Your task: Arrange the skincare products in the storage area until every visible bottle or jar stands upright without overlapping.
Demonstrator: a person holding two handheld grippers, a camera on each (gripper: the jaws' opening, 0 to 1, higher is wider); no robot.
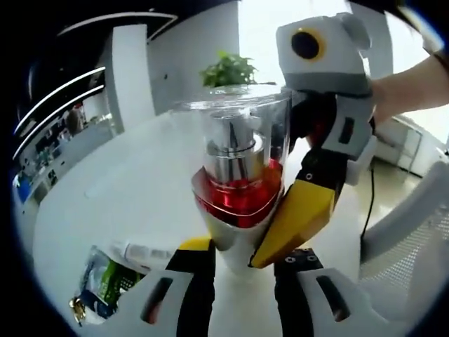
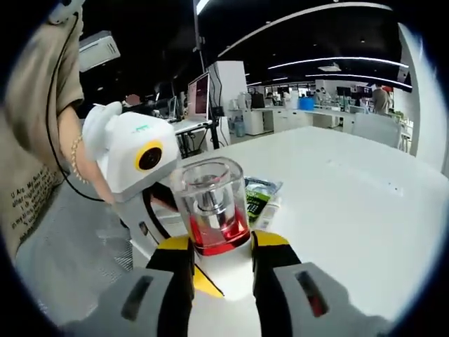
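A pump bottle [image 1: 238, 189] with red liquid, a silver pump, a clear cap and a white base stands upright between my left gripper's [image 1: 242, 256] black, yellow-tipped jaws, which close in on its base. My right gripper [image 1: 298, 221] comes in from the right, one yellow finger pressed against the bottle's lower right side. In the right gripper view the same bottle [image 2: 210, 210] sits between my right gripper's [image 2: 221, 246] jaws, which flank its white base tightly. The left gripper's white body [image 2: 137, 165] is just left of it.
A green packet [image 1: 105, 281] and a white tube [image 1: 144, 253] lie on the white table [image 1: 126, 189] at lower left; they appear behind the bottle as packet [image 2: 259, 191] and tube [image 2: 270, 210]. A potted plant [image 1: 228, 70] stands behind. A mesh chair [image 1: 414, 246] and the person's arm [image 1: 410, 84] are on the right.
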